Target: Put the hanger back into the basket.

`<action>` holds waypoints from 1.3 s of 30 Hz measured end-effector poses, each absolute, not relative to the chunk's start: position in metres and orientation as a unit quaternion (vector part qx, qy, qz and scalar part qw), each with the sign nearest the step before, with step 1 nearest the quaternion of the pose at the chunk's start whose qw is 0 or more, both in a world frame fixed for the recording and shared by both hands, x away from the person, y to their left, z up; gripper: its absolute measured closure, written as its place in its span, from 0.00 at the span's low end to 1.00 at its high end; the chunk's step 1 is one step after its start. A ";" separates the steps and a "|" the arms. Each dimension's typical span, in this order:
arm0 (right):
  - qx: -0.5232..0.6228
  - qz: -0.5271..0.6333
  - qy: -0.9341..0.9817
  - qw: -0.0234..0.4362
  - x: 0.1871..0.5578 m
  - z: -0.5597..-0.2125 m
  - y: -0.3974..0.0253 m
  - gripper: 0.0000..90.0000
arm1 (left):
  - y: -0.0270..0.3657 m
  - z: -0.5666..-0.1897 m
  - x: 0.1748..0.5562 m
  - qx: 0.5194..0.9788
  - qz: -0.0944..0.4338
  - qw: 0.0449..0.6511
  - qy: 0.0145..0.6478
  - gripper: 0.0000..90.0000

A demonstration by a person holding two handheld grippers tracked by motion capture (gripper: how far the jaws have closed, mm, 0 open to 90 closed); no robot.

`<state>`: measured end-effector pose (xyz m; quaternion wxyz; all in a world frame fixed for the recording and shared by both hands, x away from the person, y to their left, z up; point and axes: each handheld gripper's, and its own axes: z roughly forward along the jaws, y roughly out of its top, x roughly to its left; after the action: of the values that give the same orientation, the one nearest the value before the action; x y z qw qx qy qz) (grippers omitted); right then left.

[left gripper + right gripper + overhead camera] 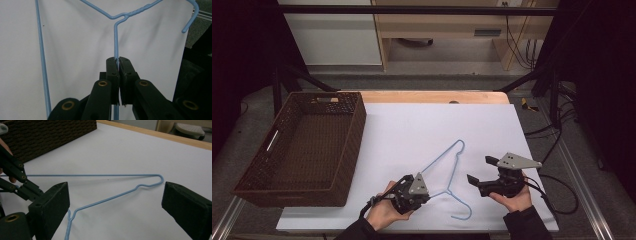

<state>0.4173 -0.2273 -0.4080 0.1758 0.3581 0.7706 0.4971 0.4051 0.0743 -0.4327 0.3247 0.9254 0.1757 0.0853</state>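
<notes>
A light blue wire hanger [455, 167] lies flat on the white sheet [422, 125], hook toward the near edge. My left gripper [429, 194] is shut on the hanger's lower wire just beside the twisted neck; in the left gripper view the jaws [118, 60] pinch that wire, which runs up to the neck [122, 16]. My right gripper [479, 170] stands open to the right of the hanger, not touching it. In the right gripper view its jaws [116, 192] stand wide apart, with the hanger [100, 175] on the sheet beyond them.
A dark brown wicker basket [354, 135] with nothing in it stands at the left of the table and reaches past the sheet's edge; its wall [50, 132] is at the upper left of the right gripper view. The wooden table edge [432, 96] runs behind the sheet. Cables trail at the right.
</notes>
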 end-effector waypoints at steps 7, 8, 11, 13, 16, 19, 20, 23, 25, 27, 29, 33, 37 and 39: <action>0.346 0.494 0.786 0.138 0.413 -0.419 -0.212 0.15 | 0.076 -0.430 0.406 0.919 0.093 0.334 0.186 0.97; 0.345 0.491 0.788 0.135 0.413 -0.421 -0.210 0.15 | 0.077 -0.429 0.406 0.920 0.095 0.331 0.186 0.97; 0.342 0.483 0.796 0.125 0.411 -0.427 -0.204 0.17 | 0.078 -0.428 0.406 0.918 0.099 0.334 0.191 0.97; 0.342 0.478 0.800 0.120 0.409 -0.430 -0.201 0.19 | 0.078 -0.427 0.406 0.917 0.101 0.335 0.193 0.97; 0.341 0.475 0.803 0.114 0.409 -0.434 -0.197 0.25 | 0.078 -0.426 0.406 0.915 0.102 0.336 0.197 0.97; 0.339 0.466 0.810 0.107 0.409 -0.438 -0.192 0.30 | 0.078 -0.427 0.407 0.916 0.101 0.335 0.199 0.97; 0.336 0.458 0.816 0.106 0.409 -0.440 -0.190 0.32 | 0.078 -0.426 0.407 0.916 0.101 0.334 0.199 0.97; 0.329 0.443 0.828 0.103 0.408 -0.443 -0.183 0.38 | 0.077 -0.427 0.407 0.915 0.102 0.336 0.201 0.97; 0.329 0.434 0.832 0.103 0.409 -0.445 -0.180 0.40 | 0.077 -0.427 0.407 0.915 0.102 0.334 0.201 0.97; 0.331 0.426 0.836 0.104 0.409 -0.446 -0.178 0.45 | 0.077 -0.427 0.407 0.915 0.102 0.334 0.201 0.97; 0.328 0.417 0.842 0.101 0.410 -0.448 -0.176 0.51 | 0.077 -0.427 0.407 0.915 0.101 0.334 0.202 0.97; 0.325 0.409 0.848 0.093 0.410 -0.449 -0.175 0.62 | 0.076 -0.428 0.407 0.915 0.100 0.334 0.203 0.97; 0.323 0.400 0.854 0.085 0.412 -0.450 -0.174 0.72 | 0.076 -0.429 0.407 0.915 0.100 0.333 0.202 0.97; 0.327 0.394 0.855 0.080 0.412 -0.451 -0.174 0.76 | 0.076 -0.429 0.407 0.916 0.099 0.332 0.202 0.97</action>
<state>0.4118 -0.1737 -0.4509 0.0800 0.3269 0.8553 0.3939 0.4071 0.0756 -0.4288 0.3317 0.9161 0.2021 0.0991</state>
